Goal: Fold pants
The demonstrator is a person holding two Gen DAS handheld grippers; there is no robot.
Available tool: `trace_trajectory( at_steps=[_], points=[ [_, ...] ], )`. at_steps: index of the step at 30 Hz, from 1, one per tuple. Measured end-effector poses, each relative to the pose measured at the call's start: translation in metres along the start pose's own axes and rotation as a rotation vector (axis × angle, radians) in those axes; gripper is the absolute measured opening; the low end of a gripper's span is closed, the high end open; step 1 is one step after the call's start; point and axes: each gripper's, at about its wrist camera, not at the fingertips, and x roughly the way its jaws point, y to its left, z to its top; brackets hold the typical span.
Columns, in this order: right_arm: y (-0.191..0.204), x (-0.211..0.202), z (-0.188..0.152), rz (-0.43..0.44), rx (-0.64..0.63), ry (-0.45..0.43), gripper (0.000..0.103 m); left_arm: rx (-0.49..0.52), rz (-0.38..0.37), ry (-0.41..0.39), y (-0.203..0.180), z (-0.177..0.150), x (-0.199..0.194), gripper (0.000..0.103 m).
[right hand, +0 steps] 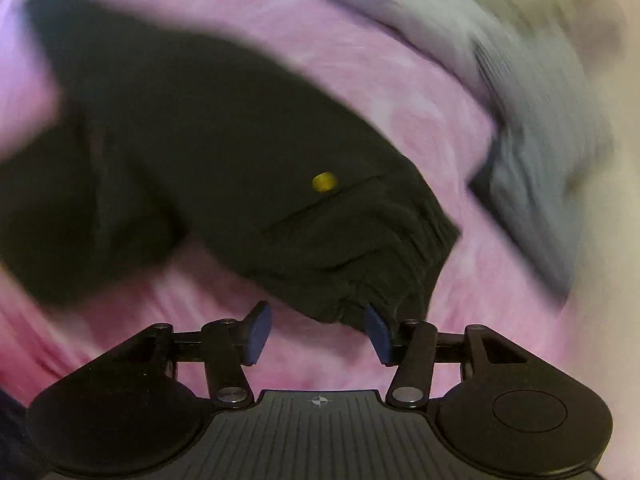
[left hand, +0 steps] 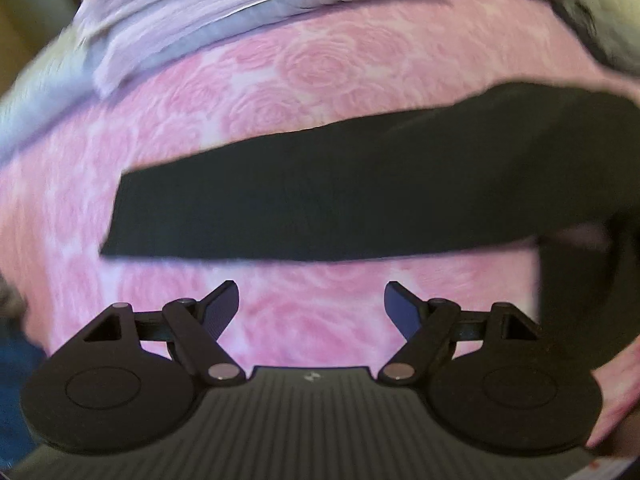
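Left gripper (left hand: 311, 308) nearest the lens, jaws spread wide, nothing between them, only pink rose-print blanket (left hand: 280, 80) beneath. Just beyond its tips, black pants (left hand: 320, 208) lie flat across the blanket as a long band, hem end cut square at left, the rest running off right and curling down the right edge. Farther back, a rumpled lilac sheet (left hand: 180, 12) lies along the blanket's far border; pale grey fabric past that, blurred. Right gripper (right hand: 318, 330) also parted, not clamping; its right blue pad (right hand: 378, 334) sits at the gathered waistband (right hand: 392, 264) edge, contact unclear, left pad over bare blanket. Beyond, the pants spread up and left; a small yellow spot (right hand: 325, 181) shows near a pocket seam. A grey cloth heap (right hand: 540, 160) lies far right, heavily smeared.
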Motion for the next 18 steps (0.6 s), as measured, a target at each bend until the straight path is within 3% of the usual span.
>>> trace_trajectory(
  at_steps=[5, 8, 10, 14, 15, 16, 17, 18],
  points=[
    [0.035, 0.033, -0.013, -0.098, -0.162, -0.052, 0.05, 0.412, 0.162, -0.085, -0.014, -0.025, 0.045, 0.076],
    [0.045, 0.049, -0.012, -0.171, -0.221, -0.104, 0.054, 0.61, 0.226, -0.129, -0.013, -0.038, 0.068, 0.073],
    [0.051, 0.06, -0.011, -0.19, -0.268, -0.114, 0.055, 0.681, 0.251, -0.142, -0.006, -0.04, 0.084, 0.07],
    [0.054, 0.071, -0.006, -0.227, -0.352, -0.122, 0.054, 0.805, 0.218, -0.144, 0.008, -0.047, 0.11, 0.053],
    [0.052, 0.073, -0.004, -0.24, -0.365, -0.129, 0.047, 0.832, 0.204, -0.154, 0.01, -0.047, 0.112, 0.037],
    [0.047, 0.073, 0.0, -0.24, -0.359, -0.128, 0.036, 0.844, 0.187, -0.149, 0.011, -0.046, 0.114, 0.029],
    [0.037, 0.072, 0.006, -0.232, -0.325, -0.121, 0.013, 0.835, 0.165, -0.136, 0.014, -0.042, 0.116, 0.013],
    [0.028, 0.063, 0.013, -0.222, -0.276, -0.129, 0.005, 0.814, 0.145, -0.128, 0.017, -0.037, 0.117, 0.008]
  ],
)
